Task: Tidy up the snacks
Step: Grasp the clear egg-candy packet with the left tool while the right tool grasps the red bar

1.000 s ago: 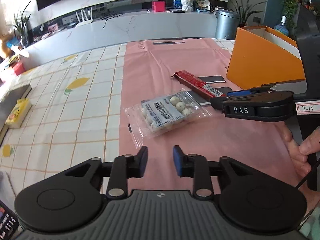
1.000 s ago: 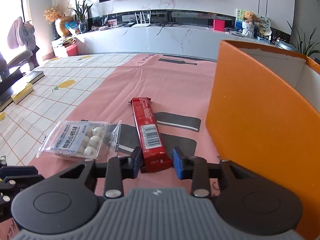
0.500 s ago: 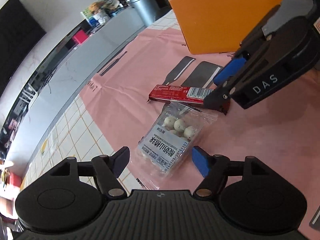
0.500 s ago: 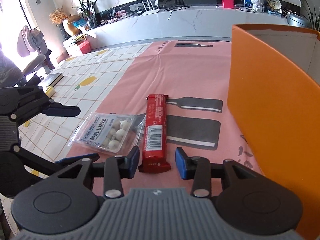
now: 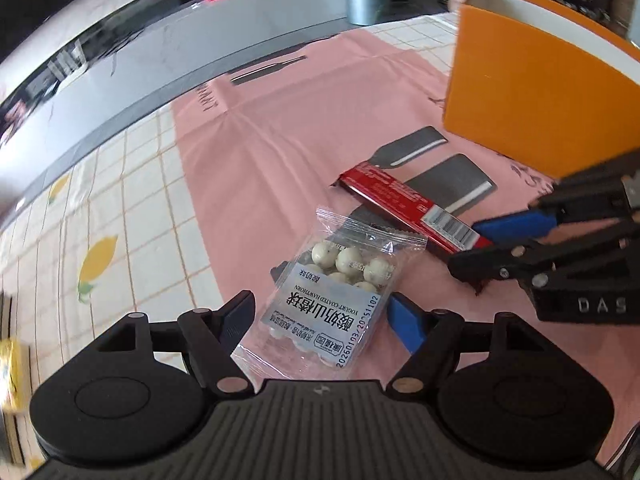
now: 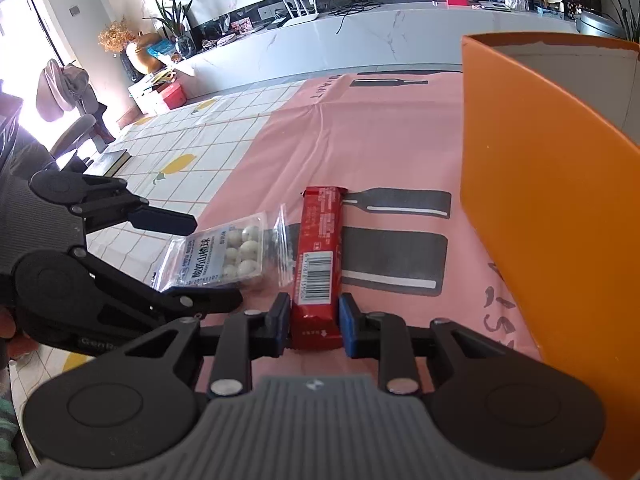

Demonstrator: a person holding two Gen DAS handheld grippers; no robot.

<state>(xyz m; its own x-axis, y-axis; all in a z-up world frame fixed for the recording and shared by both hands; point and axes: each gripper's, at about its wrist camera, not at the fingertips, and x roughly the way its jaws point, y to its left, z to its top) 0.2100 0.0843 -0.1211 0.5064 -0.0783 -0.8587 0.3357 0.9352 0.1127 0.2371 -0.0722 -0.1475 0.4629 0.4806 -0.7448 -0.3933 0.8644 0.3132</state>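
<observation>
Snacks are the matter here: a long red foil-wrapped snack bar (image 6: 318, 256) and a clear plastic bag of white yogurt-coated balls (image 5: 332, 300) lie side by side on the pink cloth of the counter (image 5: 256, 152), near the tall orange cardboard box (image 6: 540, 184). Compared with a second ago, the right gripper (image 6: 313, 322) has just closed its jaws, and they now pinch the bar's near end, while the left gripper (image 5: 320, 318) has swung over the bag and spread its jaws wide, the bag between them but unpressed. Both pickups look about ready. The two grippers crowd each other closely, and the bag's corner overlaps the bar, so a lift may drag it. Open cloth lies beyond; the box wall stands high to the right.
</observation>
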